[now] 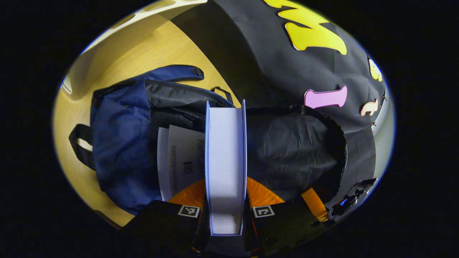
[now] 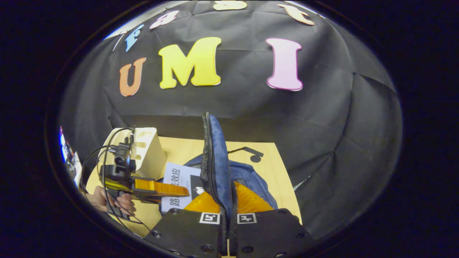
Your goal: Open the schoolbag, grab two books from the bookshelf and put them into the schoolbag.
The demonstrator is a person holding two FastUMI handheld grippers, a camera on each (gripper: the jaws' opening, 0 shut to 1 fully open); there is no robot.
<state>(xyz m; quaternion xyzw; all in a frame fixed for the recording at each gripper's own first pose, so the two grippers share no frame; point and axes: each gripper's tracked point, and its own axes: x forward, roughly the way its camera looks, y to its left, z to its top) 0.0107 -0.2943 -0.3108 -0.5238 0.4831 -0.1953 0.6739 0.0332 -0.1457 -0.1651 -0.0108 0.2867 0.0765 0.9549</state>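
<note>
A pale wooden table (image 2: 279, 179) stands before black cloth. On it lies the open blue fabric schoolbag (image 1: 122, 150), one white book (image 1: 181, 161) with unreadable print inside. The right gripper (image 2: 228, 218) pinches the bag's zippered flap (image 2: 215, 161) upright. The left gripper (image 1: 226, 215) clamps a pale blue-covered book (image 1: 225, 165) over the opening, near the cream bookshelf (image 2: 147, 148).

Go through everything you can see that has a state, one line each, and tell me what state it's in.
schoolbag: unzipped, lying on the table, mouth open
flap: lifted upright, pinched by the right gripper
held book: gripped edge-on, over the bag's opening
other book: lying inside the bag
bookshelf: standing upright on the table
left gripper: shut on the held book
right gripper: shut on the flap
</note>
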